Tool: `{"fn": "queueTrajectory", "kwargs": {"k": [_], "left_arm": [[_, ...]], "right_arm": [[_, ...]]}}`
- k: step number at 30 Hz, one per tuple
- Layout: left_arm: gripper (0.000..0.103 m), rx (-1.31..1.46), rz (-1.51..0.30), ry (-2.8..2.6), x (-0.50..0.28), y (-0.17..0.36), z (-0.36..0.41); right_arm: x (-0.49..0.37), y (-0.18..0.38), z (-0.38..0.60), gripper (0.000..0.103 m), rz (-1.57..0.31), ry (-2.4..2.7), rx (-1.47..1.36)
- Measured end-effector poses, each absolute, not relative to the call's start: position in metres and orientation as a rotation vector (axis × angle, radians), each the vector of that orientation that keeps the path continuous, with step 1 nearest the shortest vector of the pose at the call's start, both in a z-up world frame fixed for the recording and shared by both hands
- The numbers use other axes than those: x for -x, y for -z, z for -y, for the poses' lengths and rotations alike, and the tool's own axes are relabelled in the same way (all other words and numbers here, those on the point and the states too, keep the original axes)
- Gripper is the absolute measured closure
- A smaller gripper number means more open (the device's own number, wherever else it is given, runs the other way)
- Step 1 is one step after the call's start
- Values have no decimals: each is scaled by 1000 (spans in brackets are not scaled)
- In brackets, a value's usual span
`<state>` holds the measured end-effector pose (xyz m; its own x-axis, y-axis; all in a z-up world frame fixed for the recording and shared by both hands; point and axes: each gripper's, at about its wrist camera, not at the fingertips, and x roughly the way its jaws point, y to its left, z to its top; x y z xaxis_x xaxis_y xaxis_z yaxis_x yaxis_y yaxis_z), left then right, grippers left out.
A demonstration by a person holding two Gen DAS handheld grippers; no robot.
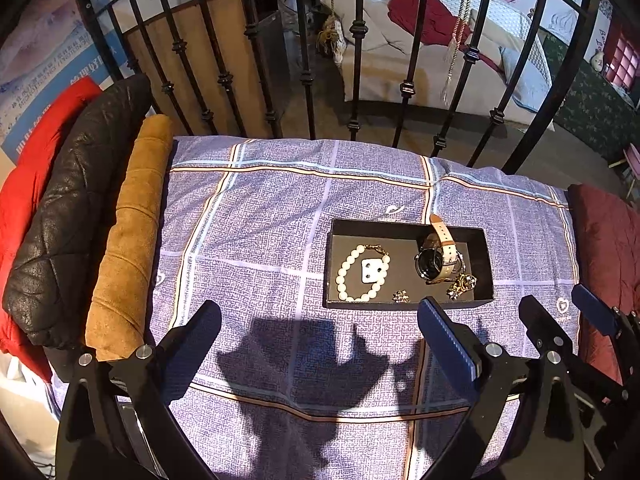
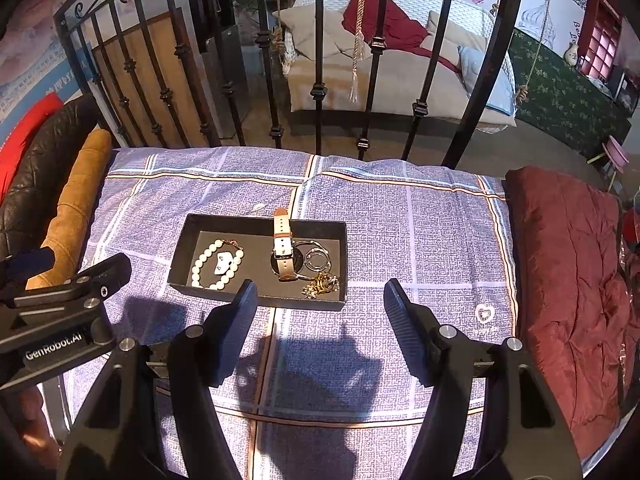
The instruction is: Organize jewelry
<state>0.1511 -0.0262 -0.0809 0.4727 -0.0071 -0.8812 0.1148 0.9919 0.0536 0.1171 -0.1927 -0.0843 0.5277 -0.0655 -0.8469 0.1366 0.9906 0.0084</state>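
Right wrist view looks down on the black box, which lies on the plaid bedcover toward the bed's far edge, somewhat left of the middle, and already holds all the jewelry that shows. A white bead bracelet sits in its left half around a small white earring card; a watch with a tan strap lies near the middle, its strap end poking over the far wall; silver rings and a gold tangle of chain fill the right half. The left wrist view also shows a small gold brooch against the near wall. Nothing lies loose on the bedcover, so the sorting looks close to done. The risks I would judge from here: the soft bedding gives under any push, so a nudge on the box's near wall could tip it and spill the pieces; the chain is snarled beside the watch and rings, so lifting one could drag the others; the raised strap could catch on a finger passing over. The right gripper hovers over the bedcover just short of the box, jaws wide apart, holding and touching nothing. The left gripper hangs likewise, parted and empty, with the right one's fingers beside it.
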Motion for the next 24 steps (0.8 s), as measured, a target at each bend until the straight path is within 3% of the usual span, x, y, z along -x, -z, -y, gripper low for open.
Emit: {"fn": "queueTrajectory", "kwargs": {"k": [24], "left_arm": [[7, -106, -1068, 73, -148, 77, 23]], "right_arm": [[-117, 81, 194, 37, -1006, 131, -81]]}}
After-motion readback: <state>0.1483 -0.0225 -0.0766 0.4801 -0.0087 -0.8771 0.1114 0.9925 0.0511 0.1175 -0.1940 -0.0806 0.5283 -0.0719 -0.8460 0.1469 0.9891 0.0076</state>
